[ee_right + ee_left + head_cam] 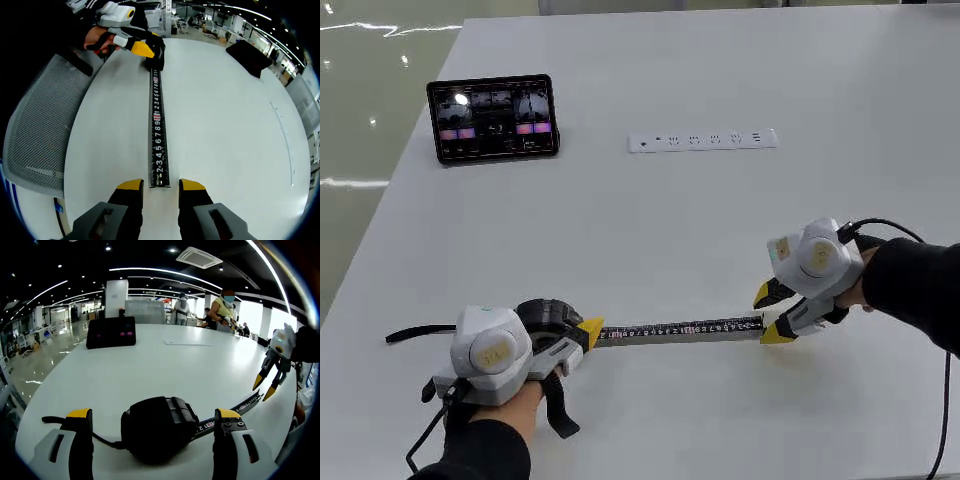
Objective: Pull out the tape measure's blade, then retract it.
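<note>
The black tape measure case point(548, 316) lies on the white table point(720, 230) at the near left. Its blade point(680, 330) is drawn out to the right and lies flat on the tabletop. My left gripper point(565, 325) is open, its yellow-tipped fingers point(79, 413) standing either side of the case point(157, 427) with gaps showing. My right gripper point(768, 315) is open at the blade's far end. In the right gripper view the blade's hooked end point(159, 183) sits between the tips of that gripper point(161, 186), apart from both.
A dark tablet point(493, 118) stands propped at the back left, and a white power strip point(702, 140) lies at the back centre. The case's black strap point(415, 333) trails left. A grey mesh chair point(35, 140) is beside the table's near edge.
</note>
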{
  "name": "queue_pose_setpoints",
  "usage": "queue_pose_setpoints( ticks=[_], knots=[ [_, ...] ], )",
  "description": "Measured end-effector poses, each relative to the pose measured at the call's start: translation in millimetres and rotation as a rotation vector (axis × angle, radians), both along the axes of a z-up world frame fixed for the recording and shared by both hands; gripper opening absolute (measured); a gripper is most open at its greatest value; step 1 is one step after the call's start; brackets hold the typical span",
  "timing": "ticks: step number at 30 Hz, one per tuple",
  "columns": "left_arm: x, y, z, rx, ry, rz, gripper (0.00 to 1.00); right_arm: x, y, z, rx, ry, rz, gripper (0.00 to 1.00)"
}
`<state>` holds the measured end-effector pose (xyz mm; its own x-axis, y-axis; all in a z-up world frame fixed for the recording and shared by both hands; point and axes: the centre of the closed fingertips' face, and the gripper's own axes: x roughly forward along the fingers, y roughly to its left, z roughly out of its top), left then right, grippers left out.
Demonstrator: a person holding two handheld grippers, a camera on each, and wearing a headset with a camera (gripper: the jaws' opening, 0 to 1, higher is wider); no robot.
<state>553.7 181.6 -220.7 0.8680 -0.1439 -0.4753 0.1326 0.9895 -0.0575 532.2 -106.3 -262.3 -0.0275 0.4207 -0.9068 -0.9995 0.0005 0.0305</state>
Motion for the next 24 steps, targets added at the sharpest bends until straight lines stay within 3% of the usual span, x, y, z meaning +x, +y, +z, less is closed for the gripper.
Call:
queue_pose_setpoints(
  ticks=[14,24],
  knots=[
    [0.7,-1.1,0.5,-0.010,-0.002,0.008,0.98,-3.4,-0.1,-6.9,-0.011,-0.006,0.006,0.12],
    [-0.8,1.8,-7.0,-0.021,0.020,0.032,0.85,-5.0,0.1,-9.1,-0.072,-0.021,0.015,0.11]
  ],
)
